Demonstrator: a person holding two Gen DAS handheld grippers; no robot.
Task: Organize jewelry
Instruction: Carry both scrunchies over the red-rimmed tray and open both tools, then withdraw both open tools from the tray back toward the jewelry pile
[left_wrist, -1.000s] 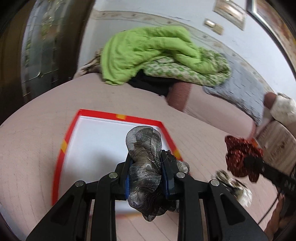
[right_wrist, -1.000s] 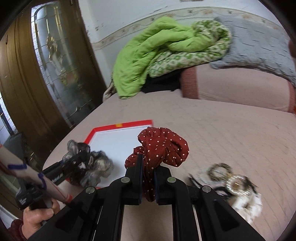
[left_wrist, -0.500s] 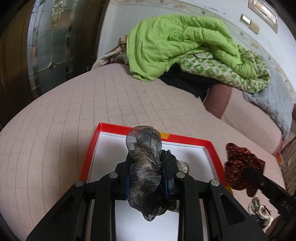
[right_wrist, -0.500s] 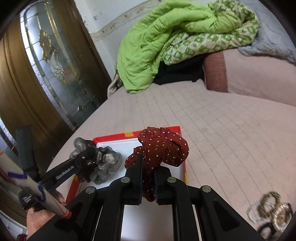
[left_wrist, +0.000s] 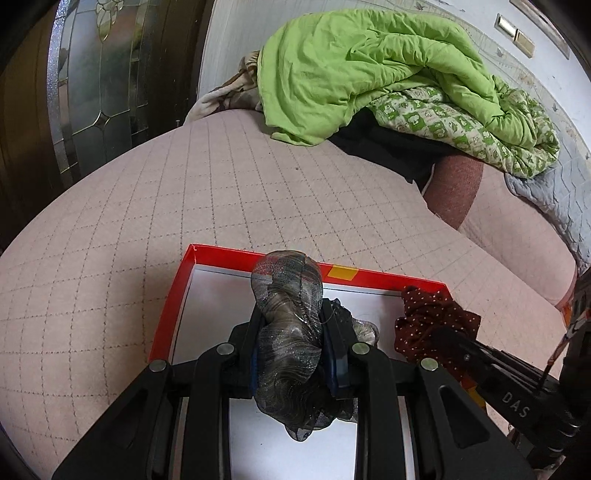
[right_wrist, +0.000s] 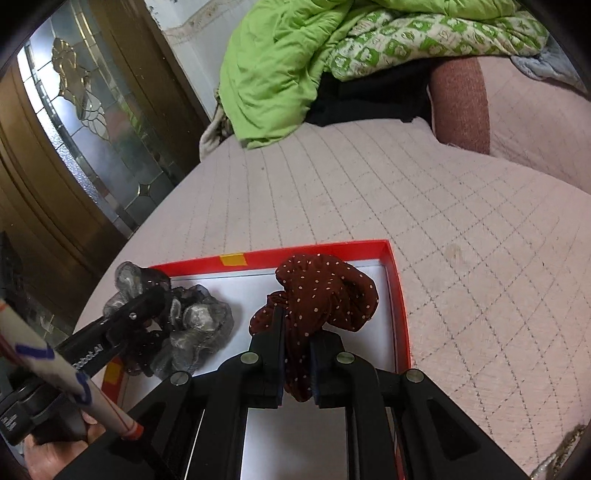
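My left gripper (left_wrist: 291, 321) is shut on a grey shimmery scrunchie (left_wrist: 288, 332) and holds it over the left part of a red-rimmed box with a white floor (left_wrist: 173, 295). My right gripper (right_wrist: 297, 332) is shut on a dark red white-dotted scrunchie (right_wrist: 325, 291) and holds it over the right part of the same box (right_wrist: 399, 295). In the right wrist view the left gripper (right_wrist: 147, 299) and the grey scrunchie (right_wrist: 195, 325) show at the left. In the left wrist view the red scrunchie (left_wrist: 432, 317) shows at the right.
The box lies on a pink quilted bed cover (left_wrist: 147, 221). A green quilt (left_wrist: 369, 74) is piled at the far end, beside a grey pillow (left_wrist: 554, 195). A glass-panelled wooden door (right_wrist: 74, 110) stands to the left. Some beaded jewelry (right_wrist: 565, 446) lies at the lower right edge.
Both grippers have moved forward and left with their scrunchies, from beside the box to over it. The jewelry pile has slid to the view's edge.
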